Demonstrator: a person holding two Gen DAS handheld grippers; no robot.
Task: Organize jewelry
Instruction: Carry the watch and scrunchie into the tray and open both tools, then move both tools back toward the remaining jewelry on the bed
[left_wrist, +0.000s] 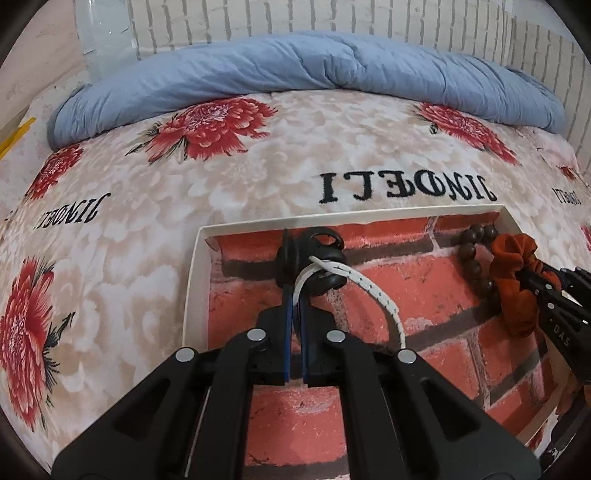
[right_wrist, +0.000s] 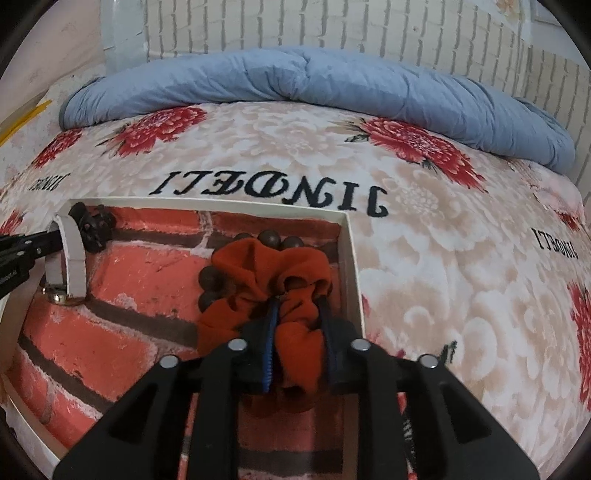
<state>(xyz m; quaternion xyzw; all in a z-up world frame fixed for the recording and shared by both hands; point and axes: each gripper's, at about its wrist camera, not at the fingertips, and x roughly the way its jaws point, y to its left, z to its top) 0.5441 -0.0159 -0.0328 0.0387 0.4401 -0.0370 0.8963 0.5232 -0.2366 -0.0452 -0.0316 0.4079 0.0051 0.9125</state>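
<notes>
A white box with a red brick-print lining lies on the bed. Over its far left corner my left gripper is shut on a white band, which carries a metal clasp. A black claw clip lies just behind the fingertips. In the box's far right corner an orange scrunchie rests on a brown bead bracelet. My right gripper stands with its fingers apart and the scrunchie loosely between them. The beads are partly hidden under the scrunchie.
The box sits on a floral bedspread printed with black lettering. A rolled blue quilt lies along the far edge, against a white brick wall. The two grippers work side by side inside the box.
</notes>
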